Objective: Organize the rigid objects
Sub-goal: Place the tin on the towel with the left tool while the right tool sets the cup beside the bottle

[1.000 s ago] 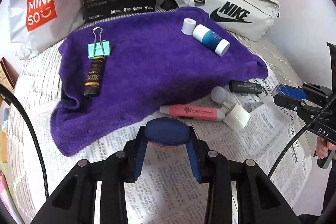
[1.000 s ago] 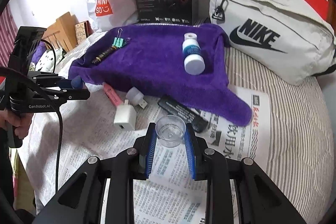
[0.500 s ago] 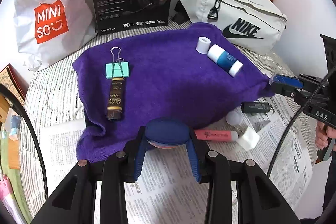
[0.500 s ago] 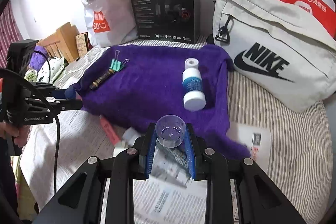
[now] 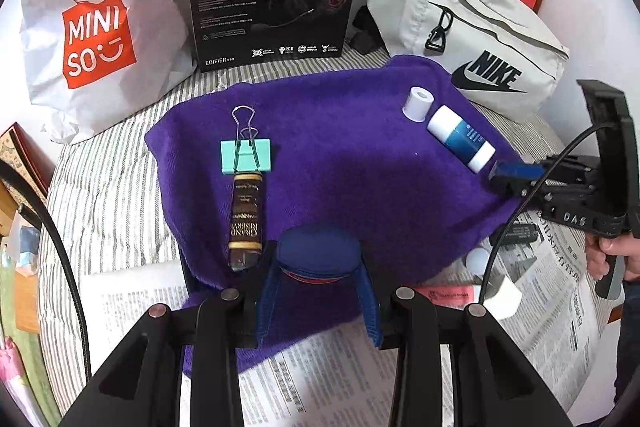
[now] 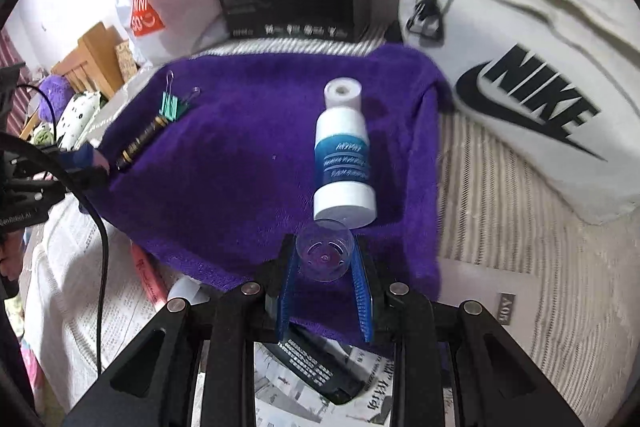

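A blue-lidded tin (image 5: 318, 255) sits clenched in the left gripper (image 5: 318, 281) above the purple towel's (image 5: 340, 163) near edge. Only the right wrist view shows the clear cap (image 6: 325, 255) clamped in the right gripper (image 6: 326, 285), just beside the lying white-and-blue bottle (image 6: 343, 163).

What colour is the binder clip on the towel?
Mint green binder clip with silver wire handles; clearest in the left wrist view.

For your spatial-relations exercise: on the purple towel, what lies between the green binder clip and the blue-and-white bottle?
Nothing: in the left wrist view only bare purple towel stretches between the binder clip and the bottle.
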Tool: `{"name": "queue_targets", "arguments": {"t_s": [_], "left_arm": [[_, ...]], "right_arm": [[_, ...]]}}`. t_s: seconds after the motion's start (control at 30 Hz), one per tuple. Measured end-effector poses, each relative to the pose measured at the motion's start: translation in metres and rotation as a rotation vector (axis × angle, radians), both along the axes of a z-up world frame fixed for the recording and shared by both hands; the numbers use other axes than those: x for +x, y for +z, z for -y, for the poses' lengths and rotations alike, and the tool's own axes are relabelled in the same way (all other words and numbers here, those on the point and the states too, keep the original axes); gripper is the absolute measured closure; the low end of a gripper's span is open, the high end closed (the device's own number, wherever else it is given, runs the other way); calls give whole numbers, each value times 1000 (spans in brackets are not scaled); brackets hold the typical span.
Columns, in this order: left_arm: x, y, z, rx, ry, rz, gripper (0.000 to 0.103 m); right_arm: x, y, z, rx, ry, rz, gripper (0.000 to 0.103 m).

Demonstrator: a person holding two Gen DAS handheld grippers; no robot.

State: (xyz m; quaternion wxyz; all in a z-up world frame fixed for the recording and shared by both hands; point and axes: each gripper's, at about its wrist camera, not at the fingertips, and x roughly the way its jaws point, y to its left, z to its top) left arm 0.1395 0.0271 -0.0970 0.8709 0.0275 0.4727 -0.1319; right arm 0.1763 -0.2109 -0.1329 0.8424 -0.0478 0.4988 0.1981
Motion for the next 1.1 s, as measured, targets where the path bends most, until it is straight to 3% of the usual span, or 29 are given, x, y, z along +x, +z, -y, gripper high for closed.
{"name": "queue_targets", "arguments": {"t_s": [0.4,1.1], "left_arm": [[16,-9,-7,-18,6,-21,68],[34,-16,3,-19,-11,-50,68]], "right_arm": [[9,-9,-4,9,21,-56,75],[-11,15,2,-65,36,-17,61]]}}
